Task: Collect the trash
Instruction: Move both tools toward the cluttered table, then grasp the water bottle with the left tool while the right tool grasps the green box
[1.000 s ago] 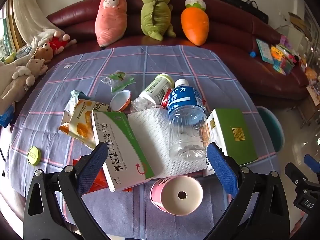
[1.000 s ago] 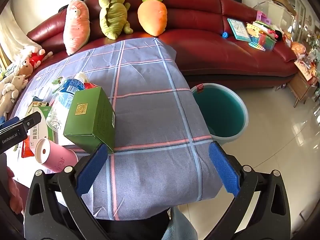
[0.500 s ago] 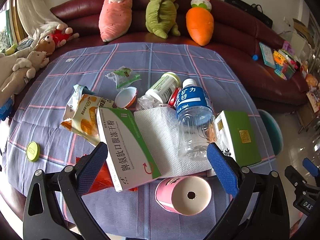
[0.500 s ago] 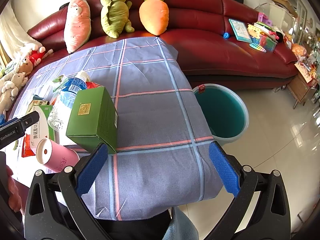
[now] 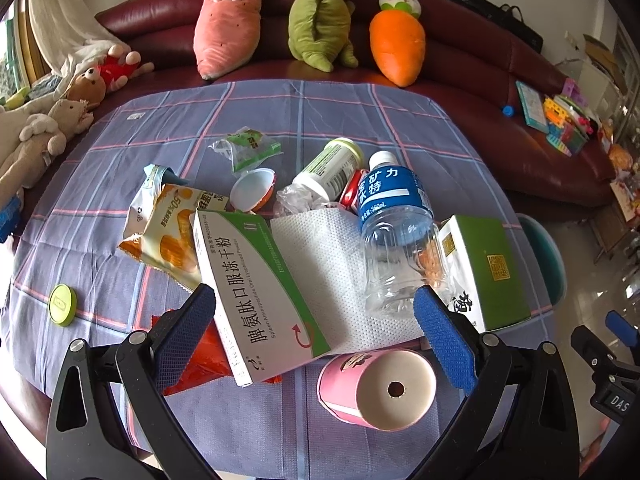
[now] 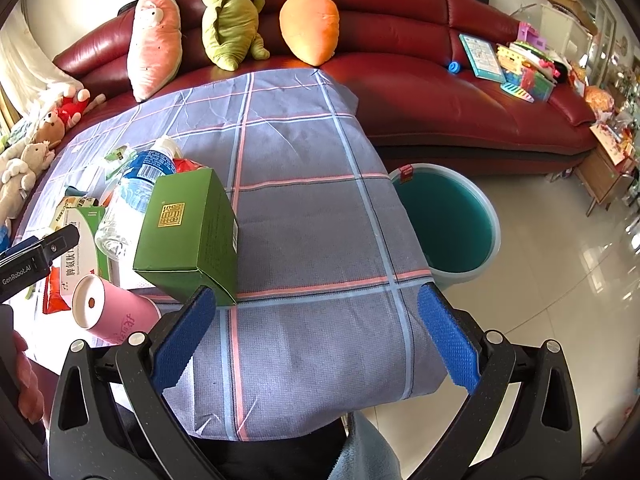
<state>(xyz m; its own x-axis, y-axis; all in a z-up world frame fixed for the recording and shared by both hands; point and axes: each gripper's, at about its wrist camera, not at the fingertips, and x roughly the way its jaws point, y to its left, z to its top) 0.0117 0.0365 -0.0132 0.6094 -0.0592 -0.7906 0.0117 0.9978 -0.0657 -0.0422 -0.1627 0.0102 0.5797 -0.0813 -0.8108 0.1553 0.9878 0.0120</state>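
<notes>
A: Where the left gripper [image 5: 314,334] hovers, jaws spread wide and holding nothing, the nearest item is a pink cup [image 5: 376,388] on its side, base toward the camera.

B: Beyond it?

A: White-and-green carton [image 5: 256,292] lying over an orange wrapper [image 5: 200,364]; a paper towel [image 5: 332,264] beside the carton; a clear bottle [image 5: 394,236] with blue label lying on the towel's right edge. Green box [image 5: 486,268] just right of the bottle. All on the checked cloth [image 5: 100,268].

B: Further back?

A: Snack bag [image 5: 172,232] left of the carton, green lid [image 5: 63,305] well apart to the left. Then a half shell [image 5: 253,189], crumpled plastic [image 5: 294,200], a white jar [image 5: 330,170] on its side, a green sachet [image 5: 248,148]. Sofa [image 5: 480,80] behind, with three plush toys; the carrot [image 5: 396,48] is rightmost.

B: Right gripper?

A: Right gripper [image 6: 314,340] also wide open, empty, above bare cloth at the table's near edge. Green box touching near its left finger [image 6: 182,336], pink cup further left. Teal bin [image 6: 448,224] on the floor just off the table's right side; nothing seen inside it. A hand [image 6: 24,380] shows at far left, on the other tool.
</notes>
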